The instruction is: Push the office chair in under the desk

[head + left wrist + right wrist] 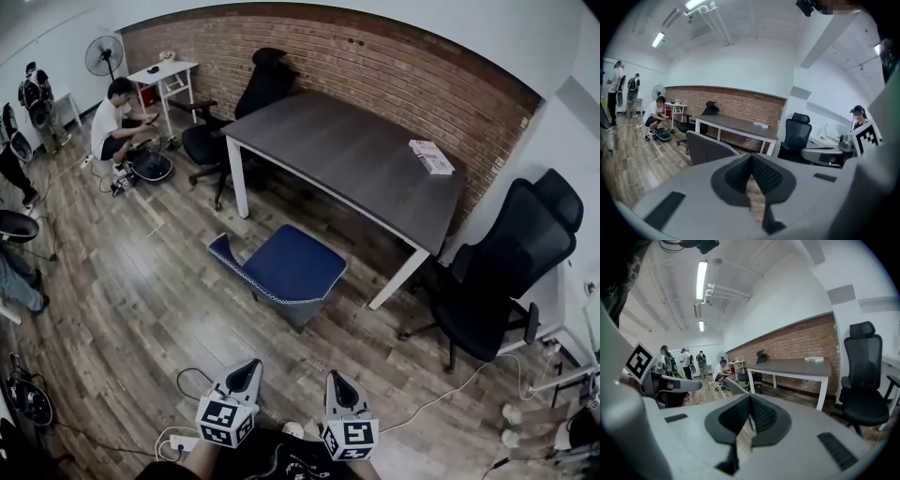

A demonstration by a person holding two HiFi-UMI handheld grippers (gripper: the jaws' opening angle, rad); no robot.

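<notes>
The office chair (286, 267) has a blue seat and a grey mesh back, and it stands on the wooden floor just in front of the grey desk (347, 155), its back towards me. Both grippers are held low, well short of the chair. My left gripper (246, 367) is shut and holds nothing, and so is my right gripper (337, 380). In the left gripper view the shut gripper (751, 157) points at the chair's back (705, 147) and the desk (736, 124). In the right gripper view the gripper (750, 397) also faces the chair (736, 387) and the desk (797, 365).
A black office chair (506, 272) stands right of the desk, another (239, 108) behind its left end. A box (431, 157) lies on the desk. A person (117, 127) crouches at the back left near a white table (164, 73). Cables (450, 389) cross the floor.
</notes>
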